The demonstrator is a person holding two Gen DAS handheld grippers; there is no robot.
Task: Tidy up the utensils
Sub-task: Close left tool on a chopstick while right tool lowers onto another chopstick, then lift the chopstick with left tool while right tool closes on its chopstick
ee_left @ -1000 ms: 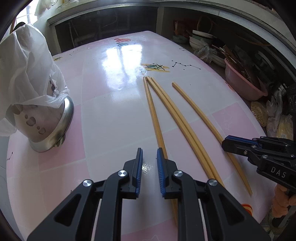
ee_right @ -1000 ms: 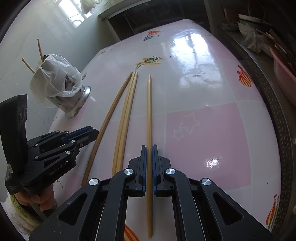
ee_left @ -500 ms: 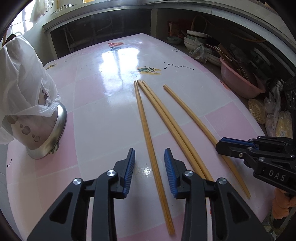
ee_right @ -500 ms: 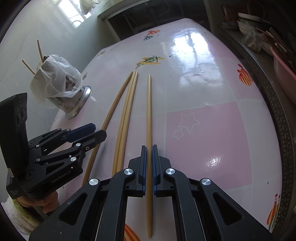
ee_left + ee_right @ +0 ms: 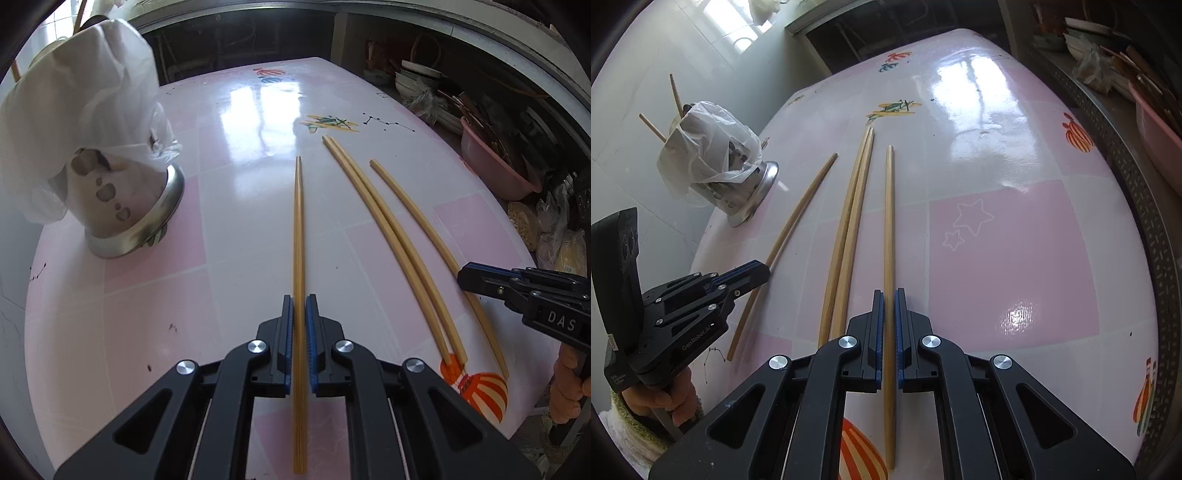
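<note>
A: Both tools had clamped chopsticks: the left tool (image 5: 299, 314), jaws just closing, on the left chopstick (image 5: 298, 229); the right tool (image 5: 889, 310) on another chopstick (image 5: 889, 221).

B: Gripped near their ends, the sticks might have pivoted, knocking the pair (image 5: 849, 229) between the tools across the surface (image 5: 1015, 258).

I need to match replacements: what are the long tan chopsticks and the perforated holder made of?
Long tan chopsticks: probably bamboo or wood, matte, with faint lengthwise grain. Perforated utensil holder: metal, likely stainless steel, with a shiny brushed flared rim; a white plastic bag drapes it.
</note>
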